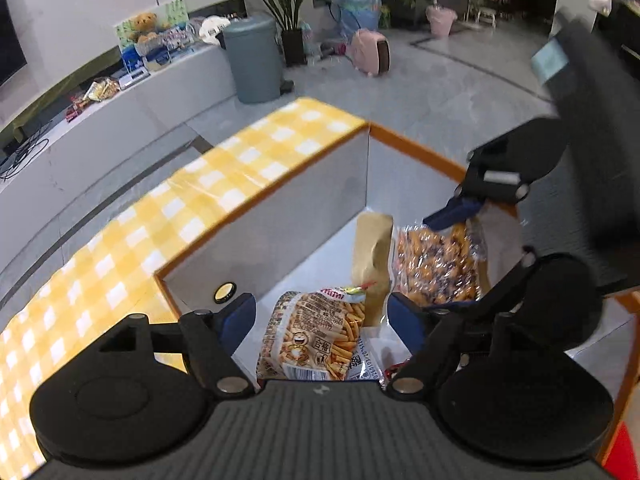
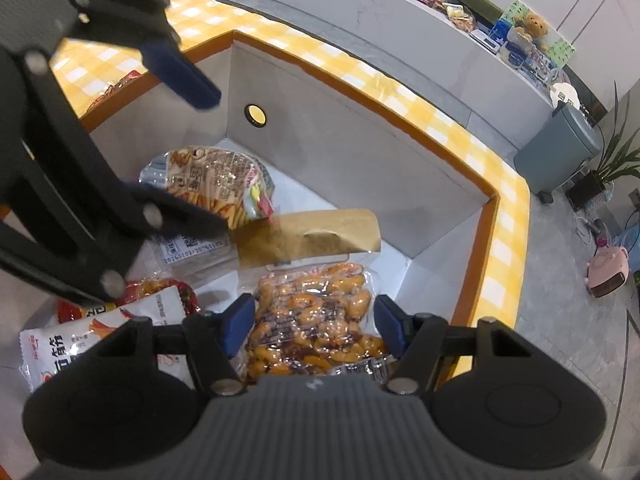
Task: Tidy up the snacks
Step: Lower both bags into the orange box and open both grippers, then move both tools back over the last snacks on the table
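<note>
A grey storage box with an orange rim (image 1: 280, 216) (image 2: 360, 152) holds several snacks. In the left wrist view, my left gripper (image 1: 322, 316) is open above a bag of stick snacks (image 1: 316, 336); a tan paper pouch (image 1: 372, 264) leans beside a clear pack of glazed nuts (image 1: 436, 264). The right gripper (image 1: 456, 212) hovers over the nuts there. In the right wrist view, my right gripper (image 2: 312, 328) is open around the nut pack (image 2: 316, 324). The tan pouch (image 2: 308, 240), the stick snack bag (image 2: 216, 184) and a white and red bag (image 2: 104, 340) lie nearby. The left gripper (image 2: 180, 76) hangs over the box.
A yellow checked cloth (image 1: 132, 240) (image 2: 500, 200) covers the table around the box. Behind it are a white counter with snacks and a teddy bear (image 1: 144, 24), a grey bin (image 1: 254, 60), a plant (image 1: 288, 8) and a pink heater (image 1: 372, 52).
</note>
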A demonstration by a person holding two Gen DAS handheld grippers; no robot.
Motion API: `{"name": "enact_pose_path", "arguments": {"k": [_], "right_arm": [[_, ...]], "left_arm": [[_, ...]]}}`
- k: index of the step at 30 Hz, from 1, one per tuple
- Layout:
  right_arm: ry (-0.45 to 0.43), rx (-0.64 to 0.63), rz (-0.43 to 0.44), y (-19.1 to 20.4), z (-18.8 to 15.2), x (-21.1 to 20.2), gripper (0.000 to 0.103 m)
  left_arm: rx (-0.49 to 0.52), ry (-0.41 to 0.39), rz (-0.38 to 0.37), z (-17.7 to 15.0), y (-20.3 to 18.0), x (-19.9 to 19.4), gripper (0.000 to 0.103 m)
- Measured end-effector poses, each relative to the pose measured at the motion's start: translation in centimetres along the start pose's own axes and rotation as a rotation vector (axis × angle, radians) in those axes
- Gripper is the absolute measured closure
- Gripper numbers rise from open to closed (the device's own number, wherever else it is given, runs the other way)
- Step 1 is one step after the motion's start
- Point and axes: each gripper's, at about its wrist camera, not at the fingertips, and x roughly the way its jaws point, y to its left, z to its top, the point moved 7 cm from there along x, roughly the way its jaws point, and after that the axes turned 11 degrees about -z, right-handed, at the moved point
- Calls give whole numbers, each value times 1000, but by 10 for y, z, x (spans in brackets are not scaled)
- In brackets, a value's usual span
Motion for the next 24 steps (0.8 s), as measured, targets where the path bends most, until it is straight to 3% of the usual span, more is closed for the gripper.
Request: {"name": "enact_pose_path", "arguments": {"k": [8,13,19,24], "right_arm": [[74,-36,-51,0,9,10,36],[113,-52,-80,3,12,3,20],[97,-105,-121,8,21,-24,20],[23,-9,-187,5,36,-60,20]], "left_arm": [[48,18,30,-5,1,-13,15],[-3,10,18,-9,10,-24,15],[-37,-20,19,-14,15,-47,15],[-34,-51,56,-24,19,-67,15]]}}
